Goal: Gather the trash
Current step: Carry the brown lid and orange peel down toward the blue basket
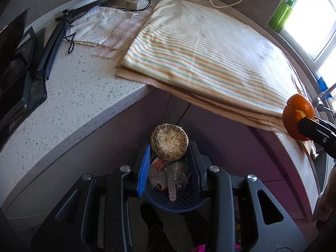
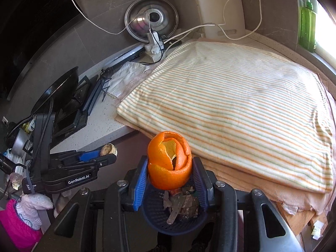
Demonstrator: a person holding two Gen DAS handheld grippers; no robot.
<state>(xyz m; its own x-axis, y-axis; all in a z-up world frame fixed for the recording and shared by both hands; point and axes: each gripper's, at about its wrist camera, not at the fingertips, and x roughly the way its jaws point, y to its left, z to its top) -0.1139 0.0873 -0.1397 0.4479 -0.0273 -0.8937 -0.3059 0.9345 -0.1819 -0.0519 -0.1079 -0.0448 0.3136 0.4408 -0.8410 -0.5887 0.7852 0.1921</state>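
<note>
Here, beside a striped towel [image 2: 231, 105] on the speckled counter [image 1: 79, 96], the left gripper [image 1: 169, 147] clamps a husk [image 1: 169, 142], the right gripper [image 2: 170, 168] orange peel [image 2: 169, 161].

Both the left hand-held gripper [image 1: 169, 147] and right hand-held gripper [image 2: 170, 168] have fingers clamped on loads.

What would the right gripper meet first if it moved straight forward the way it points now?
Probably the front edge of the striped towel on the counter: it lies just past the orange peel that the right gripper holds. Depth is unclear, and the blue basket sits below, not ahead.
</note>
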